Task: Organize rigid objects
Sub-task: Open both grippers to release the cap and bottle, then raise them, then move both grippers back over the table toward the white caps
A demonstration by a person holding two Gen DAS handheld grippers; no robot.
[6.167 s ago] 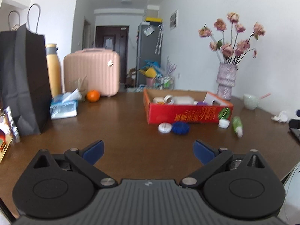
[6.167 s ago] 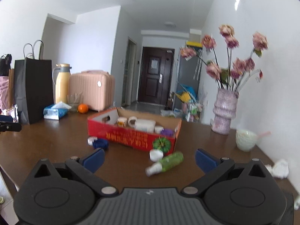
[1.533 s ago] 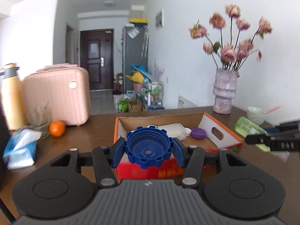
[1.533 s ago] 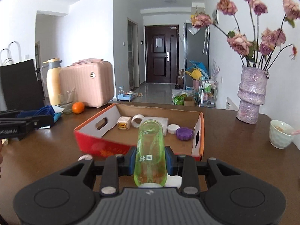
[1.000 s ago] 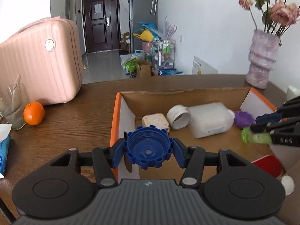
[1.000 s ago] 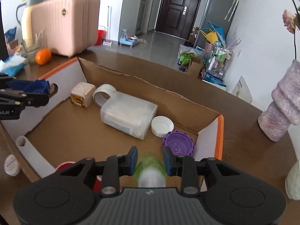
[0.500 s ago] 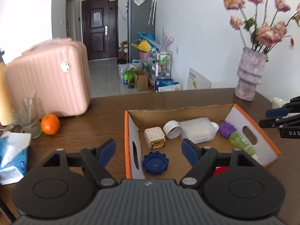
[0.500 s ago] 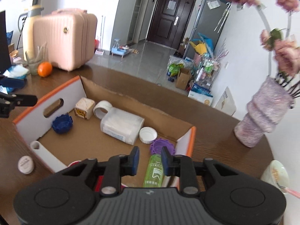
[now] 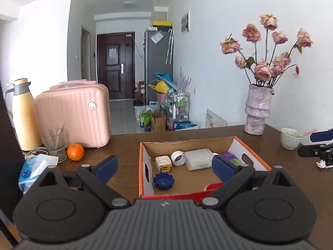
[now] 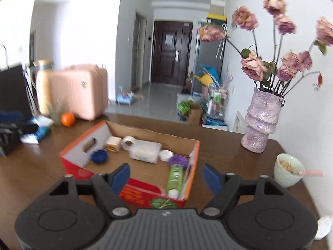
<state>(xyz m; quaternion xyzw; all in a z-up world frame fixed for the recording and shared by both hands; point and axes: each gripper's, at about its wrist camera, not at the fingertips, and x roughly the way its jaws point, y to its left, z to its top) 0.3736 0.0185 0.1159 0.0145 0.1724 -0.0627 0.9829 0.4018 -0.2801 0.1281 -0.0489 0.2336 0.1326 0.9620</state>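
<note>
blue cap (image 9: 163, 181), green bottle (image 10: 174, 177) dropped in box (image 9: 142, 166)

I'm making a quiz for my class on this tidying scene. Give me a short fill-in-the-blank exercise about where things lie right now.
1. The blue cap lies inside the cardboard ____.
2. The green bottle lies on its ____ in the box.
3. The orange sits in front of the pink ____.
4. The flowers stand in a purple ____.

Missing words: box; side; suitcase; vase
</note>
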